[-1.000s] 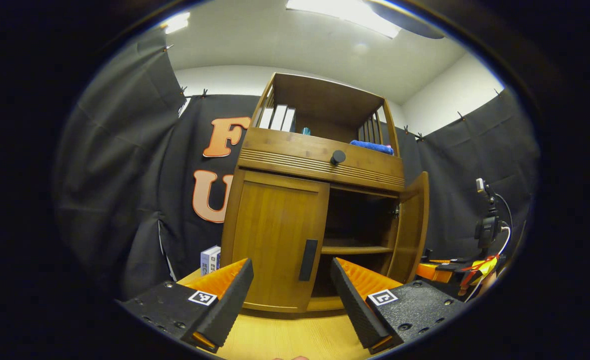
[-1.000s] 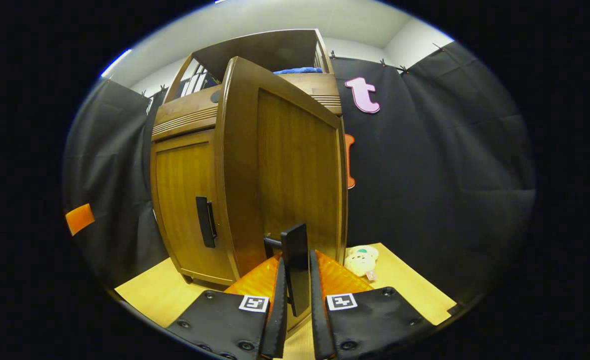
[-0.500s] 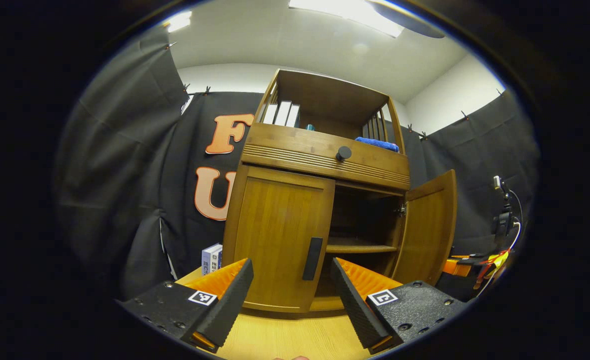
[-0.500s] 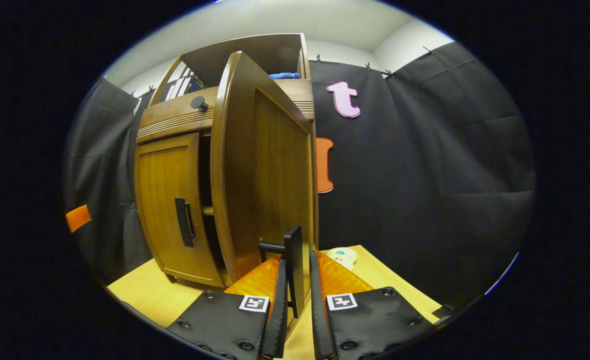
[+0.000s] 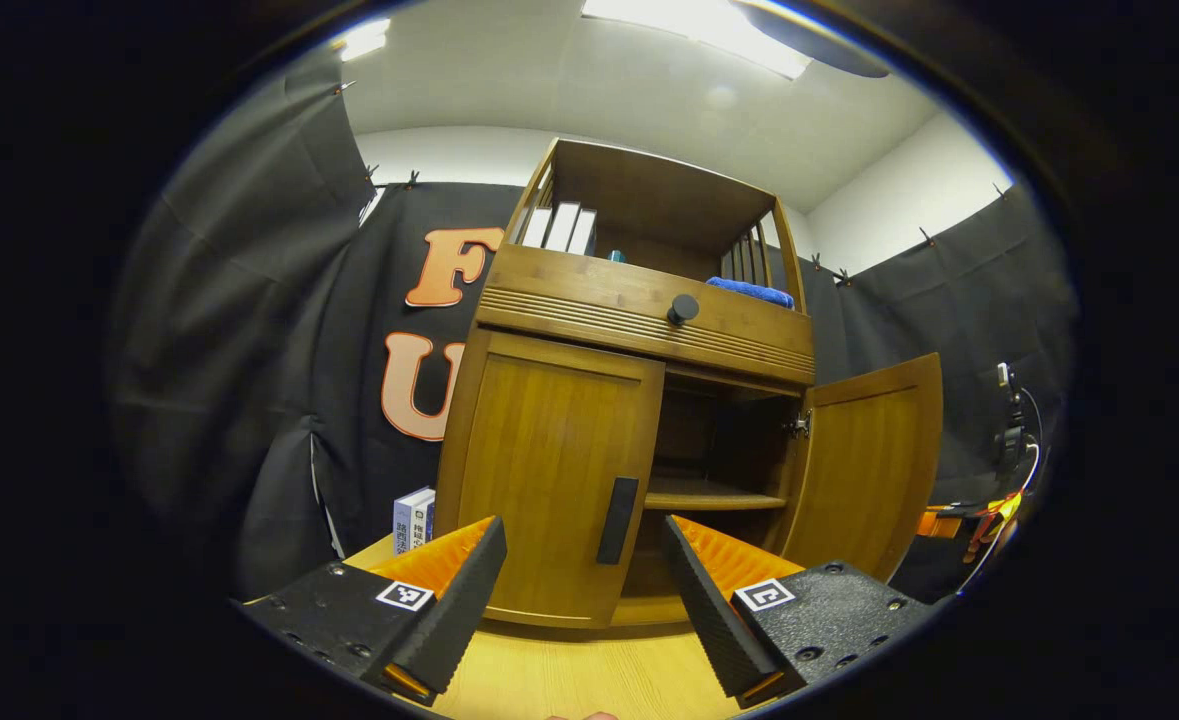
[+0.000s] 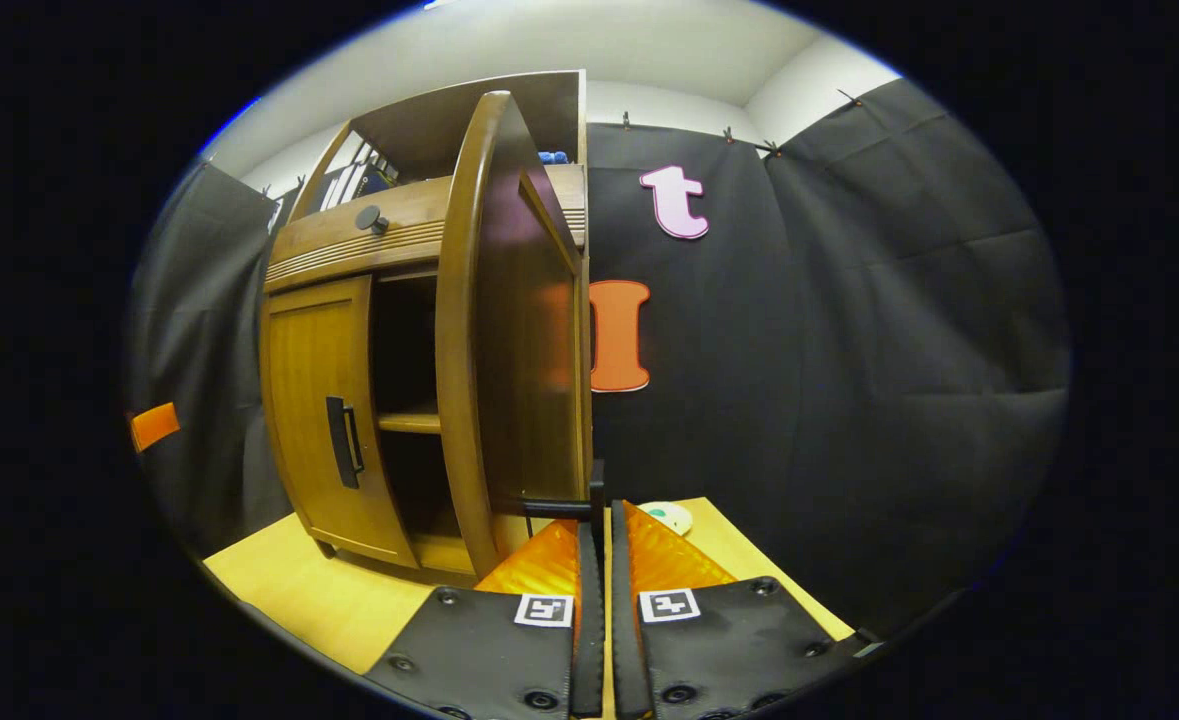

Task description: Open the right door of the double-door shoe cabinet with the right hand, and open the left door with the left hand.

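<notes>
The right hand-held gripper [image 6: 599, 560] is clamped on the handle [image 6: 594, 500] of the shoe cabinet's right door [image 6: 509, 330], which stands swung wide open. The left hand-held gripper [image 5: 584, 590] hangs with fingers apart in front of the cabinet [image 5: 639, 300], short of the shut left door [image 5: 549, 480] and its handle [image 5: 617, 520]. The cabinet stands on the bench [image 5: 579, 675].

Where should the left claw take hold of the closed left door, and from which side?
Grip the dark vertical handle near the inner edge of the left door. It stands off the panel as an upright bar, so bring the open left claw straight from the front, one finger on each side.
</notes>
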The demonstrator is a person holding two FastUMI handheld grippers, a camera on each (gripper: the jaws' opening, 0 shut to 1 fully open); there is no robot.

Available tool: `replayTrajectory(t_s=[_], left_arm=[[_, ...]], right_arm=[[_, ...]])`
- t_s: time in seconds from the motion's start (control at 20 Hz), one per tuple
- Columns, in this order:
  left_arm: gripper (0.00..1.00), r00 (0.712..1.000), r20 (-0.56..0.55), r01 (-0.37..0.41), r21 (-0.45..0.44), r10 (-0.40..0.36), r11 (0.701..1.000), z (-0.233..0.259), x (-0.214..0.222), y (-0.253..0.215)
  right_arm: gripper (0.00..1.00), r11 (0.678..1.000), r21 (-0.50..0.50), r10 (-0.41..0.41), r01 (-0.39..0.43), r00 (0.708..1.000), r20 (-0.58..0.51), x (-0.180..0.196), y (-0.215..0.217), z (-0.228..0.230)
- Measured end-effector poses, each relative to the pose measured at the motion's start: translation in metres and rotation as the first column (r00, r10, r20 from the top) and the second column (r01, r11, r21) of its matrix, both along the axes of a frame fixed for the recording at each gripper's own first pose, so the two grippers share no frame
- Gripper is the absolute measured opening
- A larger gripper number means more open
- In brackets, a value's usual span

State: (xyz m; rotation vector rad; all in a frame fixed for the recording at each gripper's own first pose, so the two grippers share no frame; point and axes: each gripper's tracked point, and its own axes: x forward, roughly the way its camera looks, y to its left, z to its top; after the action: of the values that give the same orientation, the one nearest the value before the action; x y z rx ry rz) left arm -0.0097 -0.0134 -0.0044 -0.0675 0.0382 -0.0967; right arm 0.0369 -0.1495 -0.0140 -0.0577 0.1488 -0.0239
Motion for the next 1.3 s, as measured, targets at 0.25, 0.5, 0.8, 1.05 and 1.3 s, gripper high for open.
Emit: replayTrajectory(t_s=[0.25,0.5,0.8,1.05,1.3], left_arm=[[0.95,1.0,0.001,-0.018,-0.006,0.018,1.0,0.0,-0.001,0.009],[0.92,1.0,-0.007,-0.016,-0.01,0.016,1.0,-0.002,-0.001,0.01],[0.95,1.0,-0.012,-0.005,-0.012,0.005,1.0,-0.004,0.002,0.004],[0.95,0.998,-0.032,0.05,-0.025,-0.05,0.998,-0.012,0.013,-0.019],[0.92,0.992,-0.046,0.113,-0.05,-0.115,0.992,-0.018,0.021,-0.044]], right_arm=[[0.11,0.996,0.024,0.082,-0.082,0.997,-0.01,0.002,-0.024,0.003],[0.28,0.993,0.069,0.096,-0.095,0.995,-0.009,0.001,-0.036,0.003],[0.16,0.997,0.068,-0.035,0.036,0.999,-0.014,-0.029,-0.061,-0.001],[0.28,0.982,0.105,-0.155,0.154,0.988,0.005,-0.077,-0.063,0.013],[0.28,0.978,0.133,-0.167,0.163,0.986,0.017,-0.106,-0.028,0.03]])
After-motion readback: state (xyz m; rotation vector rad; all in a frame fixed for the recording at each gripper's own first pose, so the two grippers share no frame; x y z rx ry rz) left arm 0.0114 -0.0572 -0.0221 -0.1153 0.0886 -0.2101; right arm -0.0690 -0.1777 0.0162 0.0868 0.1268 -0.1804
